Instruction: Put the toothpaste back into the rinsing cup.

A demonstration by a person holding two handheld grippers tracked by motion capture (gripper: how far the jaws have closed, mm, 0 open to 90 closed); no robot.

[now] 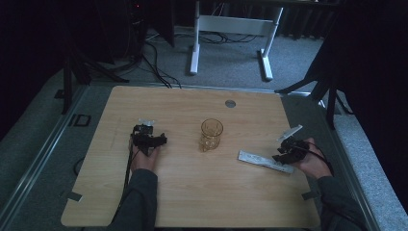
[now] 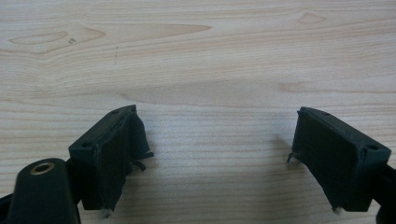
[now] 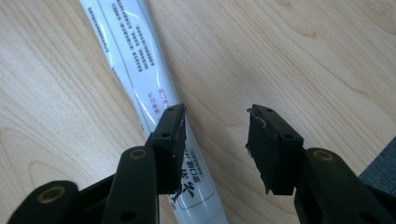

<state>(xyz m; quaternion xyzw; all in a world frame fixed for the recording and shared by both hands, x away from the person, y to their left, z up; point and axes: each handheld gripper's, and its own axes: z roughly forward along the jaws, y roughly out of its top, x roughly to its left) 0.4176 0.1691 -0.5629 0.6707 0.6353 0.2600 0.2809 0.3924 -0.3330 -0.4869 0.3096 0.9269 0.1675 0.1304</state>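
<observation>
Two grippers sit low over the desk: the left gripper with jaws wide apart over bare wood, the right gripper half apart, one jaw over one white tube. Farther off stands one amber glass.

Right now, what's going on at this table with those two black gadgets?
A person sits at a wooden table with a handheld claw in each hand. The right claw hangs open over a white tube lying flat on the table; one jaw is above the tube, the other over bare wood, so nothing is gripped yet. The left claw is open too, pointing at bare tabletop. An amber drinking glass stands upright between the two hands, untouched.
</observation>
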